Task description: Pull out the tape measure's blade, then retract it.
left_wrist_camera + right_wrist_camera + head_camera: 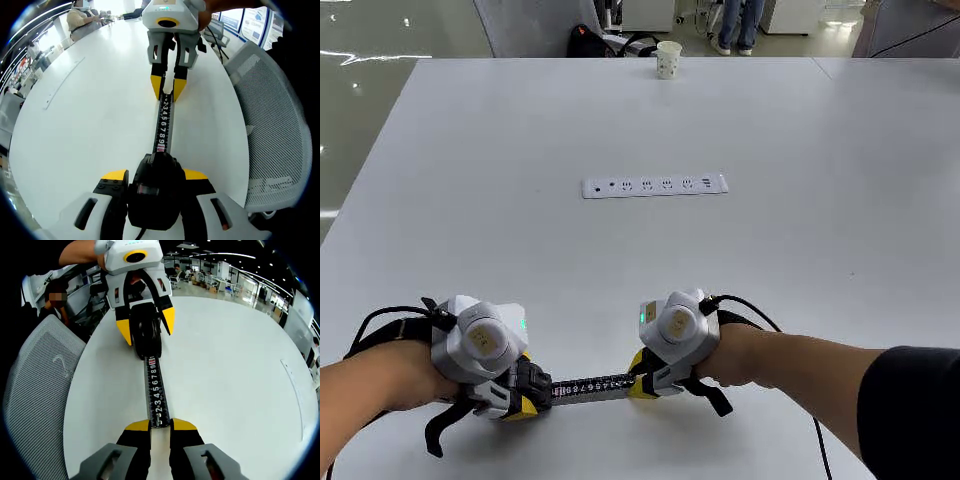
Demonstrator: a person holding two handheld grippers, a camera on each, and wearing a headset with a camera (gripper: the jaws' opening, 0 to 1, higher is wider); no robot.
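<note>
Wide white table [620,120], blade [590,386] near front edge

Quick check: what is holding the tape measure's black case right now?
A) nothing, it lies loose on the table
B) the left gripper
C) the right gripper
B: the left gripper clamps the case, while the right gripper pinches the end of the blade.
</note>
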